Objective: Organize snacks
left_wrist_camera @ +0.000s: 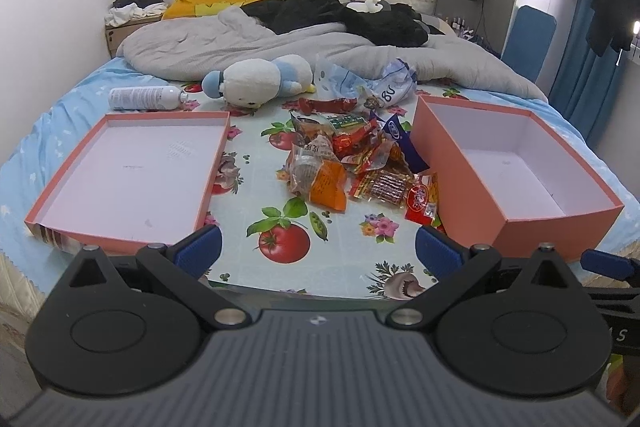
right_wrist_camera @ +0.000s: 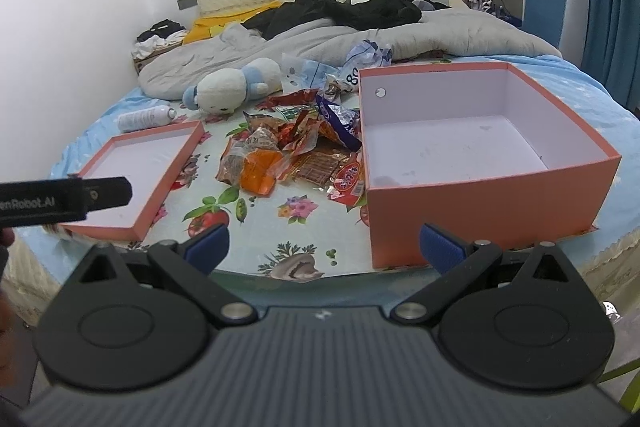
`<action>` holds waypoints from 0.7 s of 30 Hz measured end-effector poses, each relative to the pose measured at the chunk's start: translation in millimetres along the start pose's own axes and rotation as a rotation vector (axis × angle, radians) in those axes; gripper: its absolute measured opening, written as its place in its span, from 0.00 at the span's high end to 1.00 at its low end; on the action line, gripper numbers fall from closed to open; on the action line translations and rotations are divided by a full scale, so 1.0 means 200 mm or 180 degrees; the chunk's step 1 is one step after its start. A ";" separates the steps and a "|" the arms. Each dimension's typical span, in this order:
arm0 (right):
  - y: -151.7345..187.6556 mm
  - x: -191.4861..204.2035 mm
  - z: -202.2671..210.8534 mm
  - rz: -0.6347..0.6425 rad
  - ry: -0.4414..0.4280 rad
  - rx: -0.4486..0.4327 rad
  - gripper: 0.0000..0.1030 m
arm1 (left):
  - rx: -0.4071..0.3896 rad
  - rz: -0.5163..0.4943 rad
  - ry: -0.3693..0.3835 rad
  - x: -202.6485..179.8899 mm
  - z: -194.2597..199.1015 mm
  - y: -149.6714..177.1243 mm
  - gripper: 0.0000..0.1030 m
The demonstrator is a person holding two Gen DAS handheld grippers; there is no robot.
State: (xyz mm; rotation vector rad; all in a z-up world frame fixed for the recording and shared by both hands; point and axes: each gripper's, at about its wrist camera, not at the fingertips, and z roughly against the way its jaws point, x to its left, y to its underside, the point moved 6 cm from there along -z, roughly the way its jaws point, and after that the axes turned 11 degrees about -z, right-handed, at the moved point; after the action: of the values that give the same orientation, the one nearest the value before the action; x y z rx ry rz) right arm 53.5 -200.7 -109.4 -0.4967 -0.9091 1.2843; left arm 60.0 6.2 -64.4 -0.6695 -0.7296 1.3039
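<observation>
Fruit-print cloth [left_wrist_camera: 280,275] covered the bed's foot; my left gripper [left_wrist_camera: 318,247] and right gripper [right_wrist_camera: 324,245] both hung spread, empty. Snack packets [left_wrist_camera: 352,159] lay heaped at twelve o'clock, between shallow lid [left_wrist_camera: 128,167] and deep box [right_wrist_camera: 480,147]. Nothing sorted; next, I judged, pinch one packet.

Both my claws look the same: left claw [left_wrist_camera: 318,251] and right claw [right_wrist_camera: 324,247] have ribbed grey bodies, matte black linkage arms with round discs and silver pivot screws, and textured blue fingertip pads [left_wrist_camera: 200,249]. White lettering runs along one's side.
</observation>
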 end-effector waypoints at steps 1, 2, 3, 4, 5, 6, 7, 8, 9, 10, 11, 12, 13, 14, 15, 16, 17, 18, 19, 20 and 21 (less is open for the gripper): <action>0.00 0.00 0.00 0.0009 0.0003 0.0000 0.00 | -0.0007 0.0003 -0.0004 0.00 0.01 0.00 0.00; 0.01 0.00 0.00 0.0015 0.0003 -0.0005 0.00 | -0.0008 0.0005 -0.0006 0.00 0.01 0.00 0.00; 0.01 0.00 0.00 0.0008 0.0006 -0.0011 0.00 | -0.0008 0.0007 -0.0005 0.00 0.01 0.00 0.00; 0.01 0.00 0.00 0.0005 0.0003 -0.0014 0.00 | -0.0001 0.0011 -0.0003 0.00 0.00 0.00 0.00; 0.01 0.01 0.00 0.0002 -0.0024 -0.0008 0.00 | 0.0002 0.0011 0.0004 0.00 0.01 0.00 0.00; 0.01 0.01 0.00 0.0003 -0.0042 -0.0004 0.00 | 0.0002 0.0011 0.0015 0.01 0.01 0.00 0.00; 0.01 0.01 0.00 0.0009 -0.0042 -0.0001 0.00 | 0.0004 0.0010 0.0025 0.01 0.01 0.00 0.00; 0.02 0.01 0.01 0.0021 -0.0025 0.0000 0.00 | 0.0003 0.0010 0.0031 0.00 0.01 0.00 0.00; 0.02 0.02 0.01 0.0027 -0.0008 -0.0001 0.00 | -0.0002 0.0015 0.0037 0.01 0.02 0.00 0.00; 0.02 0.02 0.01 0.0031 0.0010 -0.0004 0.00 | -0.0008 0.0023 0.0049 0.01 0.02 0.00 0.00; 0.02 0.02 0.01 0.0029 0.0026 -0.0010 0.00 | -0.0018 0.0025 0.0058 0.01 0.03 0.00 0.00; 0.02 0.02 0.01 0.0026 0.0034 -0.0018 0.00 | -0.0028 0.0024 0.0062 0.01 0.04 0.00 0.00; 0.02 0.02 0.01 0.0022 0.0036 -0.0028 0.00 | -0.0036 0.0021 0.0059 0.02 0.04 0.00 0.00; 0.01 0.02 0.02 0.0018 0.0036 -0.0035 0.00 | -0.0044 0.0021 0.0048 0.02 0.04 0.01 0.00; 0.01 0.02 0.02 0.0015 0.0035 -0.0039 0.00 | -0.0055 0.0026 0.0034 0.02 0.05 0.01 0.00; 0.01 0.02 0.02 0.0014 0.0036 -0.0041 0.00 | -0.0065 0.0035 0.0018 0.03 0.05 0.02 0.00; 0.02 0.02 0.02 0.0015 0.0036 -0.0041 0.00 | -0.0069 0.0048 0.0011 0.04 0.05 0.02 0.00; 0.02 0.03 0.02 0.0019 0.0034 -0.0041 0.00 | -0.0066 0.0062 0.0013 0.04 0.05 0.03 0.00; 0.02 0.03 0.02 0.0022 0.0033 -0.0043 0.00 | -0.0056 0.0077 0.0020 0.05 0.05 0.03 0.00; 0.02 0.03 0.02 0.0024 0.0038 -0.0043 0.00 | -0.0043 0.0085 0.0027 0.05 0.05 0.04 0.00; 0.02 0.03 0.02 0.0023 0.0041 -0.0040 0.00 | -0.0029 0.0084 0.0030 0.05 0.05 0.04 0.00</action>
State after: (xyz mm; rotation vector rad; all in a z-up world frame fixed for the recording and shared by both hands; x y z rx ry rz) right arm 47.2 -194.7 -108.3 -0.5181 -0.9058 1.2812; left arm 47.7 17.5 -64.1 -0.6942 -0.7216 1.3215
